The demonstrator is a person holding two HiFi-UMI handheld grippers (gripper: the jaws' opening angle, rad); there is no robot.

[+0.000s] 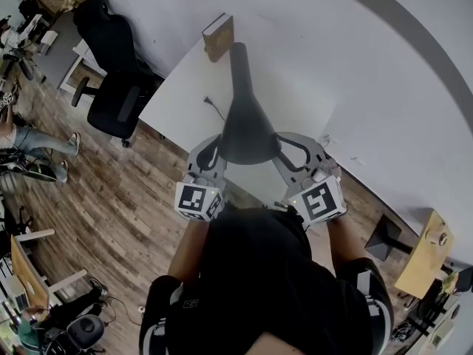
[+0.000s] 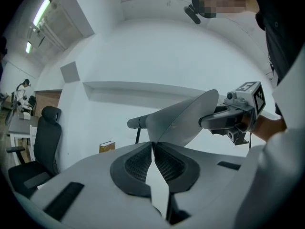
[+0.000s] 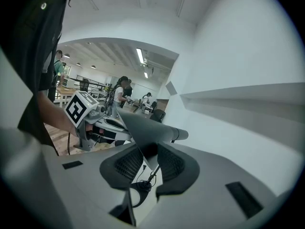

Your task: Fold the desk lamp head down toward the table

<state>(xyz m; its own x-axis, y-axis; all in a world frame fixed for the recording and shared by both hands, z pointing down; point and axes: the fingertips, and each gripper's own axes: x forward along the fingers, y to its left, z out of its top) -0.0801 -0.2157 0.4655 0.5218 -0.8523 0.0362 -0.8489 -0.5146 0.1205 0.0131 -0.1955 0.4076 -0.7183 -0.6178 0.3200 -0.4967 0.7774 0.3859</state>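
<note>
The desk lamp's dark cone-shaped head (image 1: 247,128) hangs over the white table (image 1: 181,98), and its neck (image 1: 238,61) runs away from me. My left gripper (image 1: 209,154) holds the left side of the shade rim. In the left gripper view its jaws (image 2: 153,144) are shut on the thin edge of the lamp head (image 2: 186,120). My right gripper (image 1: 292,154) holds the opposite side of the rim. In the right gripper view the shade (image 3: 143,128) sits wedged between its pads (image 3: 150,149), which touch it on both sides.
A brown book (image 1: 219,37) stands at the far end of the table. A black cable (image 1: 214,109) lies on the tabletop under the lamp. A black office chair (image 1: 118,102) stands to the left on the wooden floor. A wooden box (image 1: 425,261) sits at the right.
</note>
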